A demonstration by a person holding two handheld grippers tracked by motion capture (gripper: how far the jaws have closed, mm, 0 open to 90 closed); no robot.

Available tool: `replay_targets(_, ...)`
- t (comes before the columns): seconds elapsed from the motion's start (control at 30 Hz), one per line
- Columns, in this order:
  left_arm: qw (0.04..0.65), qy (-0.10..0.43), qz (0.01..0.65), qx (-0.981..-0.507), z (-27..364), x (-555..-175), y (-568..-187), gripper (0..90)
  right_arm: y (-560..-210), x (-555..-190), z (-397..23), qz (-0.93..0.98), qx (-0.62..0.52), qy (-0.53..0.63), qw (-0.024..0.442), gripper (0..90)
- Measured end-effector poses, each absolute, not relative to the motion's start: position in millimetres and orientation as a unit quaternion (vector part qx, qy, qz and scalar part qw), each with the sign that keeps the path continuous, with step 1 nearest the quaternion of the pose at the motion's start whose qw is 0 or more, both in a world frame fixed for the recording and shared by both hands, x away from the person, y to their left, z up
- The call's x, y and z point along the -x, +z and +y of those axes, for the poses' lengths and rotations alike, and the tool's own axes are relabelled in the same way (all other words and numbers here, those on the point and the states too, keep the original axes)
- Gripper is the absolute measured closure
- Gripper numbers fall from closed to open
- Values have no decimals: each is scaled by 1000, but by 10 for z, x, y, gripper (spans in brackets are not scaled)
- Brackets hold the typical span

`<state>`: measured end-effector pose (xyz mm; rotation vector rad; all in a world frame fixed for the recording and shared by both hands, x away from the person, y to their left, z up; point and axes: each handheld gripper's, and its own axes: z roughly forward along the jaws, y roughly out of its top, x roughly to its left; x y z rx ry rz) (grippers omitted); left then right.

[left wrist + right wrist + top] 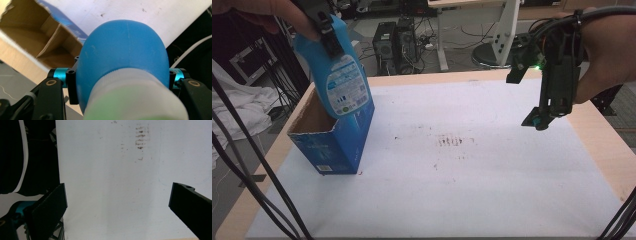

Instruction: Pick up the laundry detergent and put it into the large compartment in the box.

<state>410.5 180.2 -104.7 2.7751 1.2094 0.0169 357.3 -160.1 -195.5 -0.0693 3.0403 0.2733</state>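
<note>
Blue bottle (pixel 343 75), white printed label facing the camera, held tilted above the table's far-left area. Its lower end dips into the open top of a blue cardboard box (pixel 334 145); whether it touches the box floor can't be told from the high view. In the left gripper view the bottle (pixel 122 57) shows its rounded shoulder and a pale cap, blurred, close to the lens.

Left gripper (pixel 326 31) clamped on the bottle's upper part, a jaw pressed to each side; left hand (pixel 267 12) at the top-left corner of the high view.

Box stands upright on a white mat (pixel 472 170), near the mat's left edge; brown inner walls and flaps visible in the left gripper view (pixel 37 40).

Right gripper (pixel 544 117) hangs above the mat's far-right side, well apart from box and bottle, pointing down. Jaws spread wide, nothing between them. Right hand (pixel 607 55) grips it from the right.

Brownish smudges (pixel 451 141) mark the mat's middle. Wooden table (pixel 607 145) borders the mat. Black cables (pixel 247 165) cross the near-left corner.
</note>
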Motion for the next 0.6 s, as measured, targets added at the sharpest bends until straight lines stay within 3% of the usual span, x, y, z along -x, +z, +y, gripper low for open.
replay_targets(0.6,47,21,544,-837,2396,-4248,-1035,382,-1929,-3589,-1576,994,25,100,48,8)
